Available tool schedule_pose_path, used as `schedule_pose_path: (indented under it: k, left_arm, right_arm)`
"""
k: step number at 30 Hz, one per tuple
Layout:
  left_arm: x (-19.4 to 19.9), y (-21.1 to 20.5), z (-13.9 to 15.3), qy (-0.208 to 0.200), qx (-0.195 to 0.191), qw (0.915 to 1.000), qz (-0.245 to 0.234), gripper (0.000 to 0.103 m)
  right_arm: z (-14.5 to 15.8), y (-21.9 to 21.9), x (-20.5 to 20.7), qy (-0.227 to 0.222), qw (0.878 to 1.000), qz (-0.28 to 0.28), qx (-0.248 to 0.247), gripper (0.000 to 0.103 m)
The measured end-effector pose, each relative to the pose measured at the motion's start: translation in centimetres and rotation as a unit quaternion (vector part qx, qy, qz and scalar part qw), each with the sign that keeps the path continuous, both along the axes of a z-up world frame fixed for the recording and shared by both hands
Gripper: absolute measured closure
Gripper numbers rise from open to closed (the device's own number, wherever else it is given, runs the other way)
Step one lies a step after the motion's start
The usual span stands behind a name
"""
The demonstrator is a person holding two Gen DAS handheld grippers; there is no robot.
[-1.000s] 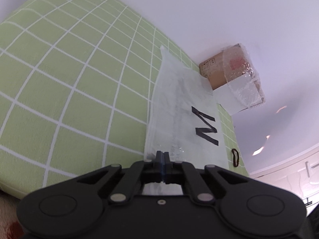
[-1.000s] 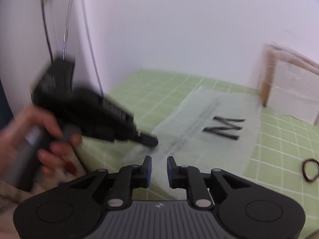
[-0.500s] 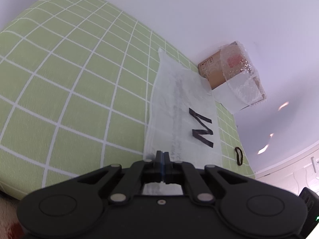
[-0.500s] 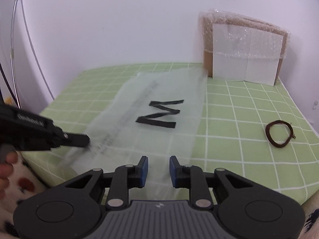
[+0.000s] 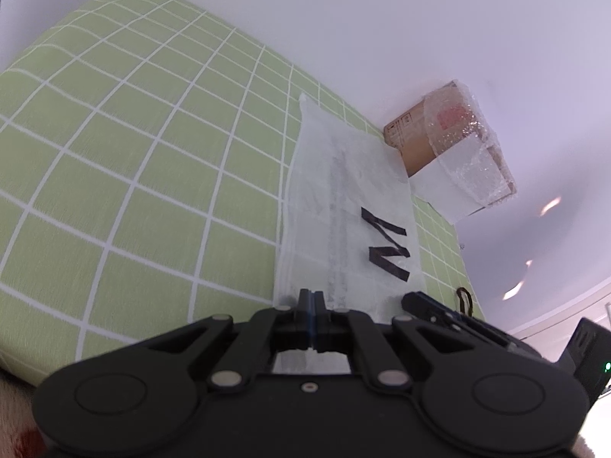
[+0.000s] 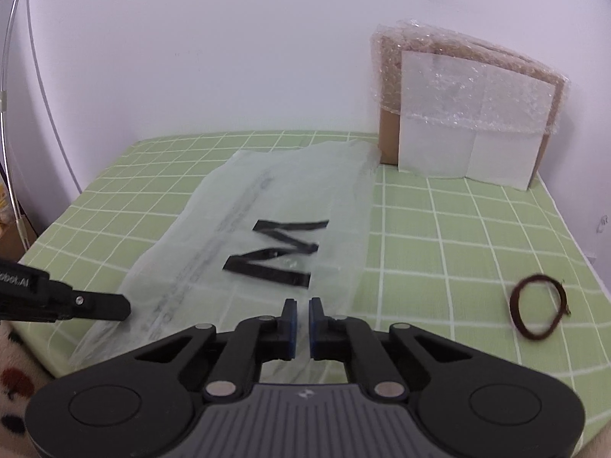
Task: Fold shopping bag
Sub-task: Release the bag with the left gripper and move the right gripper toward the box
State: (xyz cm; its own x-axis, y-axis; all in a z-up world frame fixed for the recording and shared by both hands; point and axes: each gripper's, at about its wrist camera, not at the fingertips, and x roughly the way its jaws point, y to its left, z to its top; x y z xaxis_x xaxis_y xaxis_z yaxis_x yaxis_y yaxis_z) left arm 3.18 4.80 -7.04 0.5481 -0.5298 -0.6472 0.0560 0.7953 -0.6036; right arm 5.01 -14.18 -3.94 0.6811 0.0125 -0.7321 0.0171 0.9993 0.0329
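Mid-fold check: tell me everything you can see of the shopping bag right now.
The shopping bag is a thin, translucent whitish plastic sheet, lying flat and lengthwise on the green checked cloth, with a black zigzag mark and a faint line of grey print. Its far end reaches the bubble-wrapped box. The left gripper is shut on its near left corner; the right gripper stands at the near edge, jaws slightly apart in view, grip unclear.

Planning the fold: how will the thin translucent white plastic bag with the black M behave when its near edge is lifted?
The translucent white plastic bag probably drapes limply; the green checked cloth shows through it. Likely very light, so it may slide or billow. The left gripper pinches its edge flat, suggesting little stiffness.
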Motion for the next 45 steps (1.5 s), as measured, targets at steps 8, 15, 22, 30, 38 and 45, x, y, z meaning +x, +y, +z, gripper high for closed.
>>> schedule_pose_path:
  k: [8,15,22,30,38,45]
  left_arm:
    - [0.3,-0.6,0.1,-0.010,0.017,0.9998,-0.010,0.101]
    - [0.3,-0.5,0.1,-0.014,0.017,0.9997,-0.012,0.101]
    - [0.5,-0.4,0.1,-0.013,0.017,0.9997,-0.014,0.101]
    - [0.4,-0.6,0.3,-0.016,0.024,0.9994,-0.017,0.101]
    - [0.2,-1.3,0.6,-0.026,0.046,0.9984,-0.021,0.101]
    - [1.1,-1.5,0.7,-0.019,0.043,0.9987,-0.020,0.101]
  right_arm:
    - [-0.2,-0.8,3.0,-0.001,1.000,-0.019,0.000,0.098]
    - [0.1,-3.3,5.7,-0.006,0.998,-0.061,-0.005,0.084]
    - [-0.1,-7.1,8.9,-0.024,0.992,-0.065,0.102,0.061]
    - [-0.8,-7.7,12.8,-0.006,0.993,-0.080,0.082,0.069]
    - [-1.0,-7.1,13.6,-0.011,0.994,-0.077,0.078,0.102]
    - [-1.2,-6.6,15.9,-0.029,0.992,-0.073,0.097,0.102]
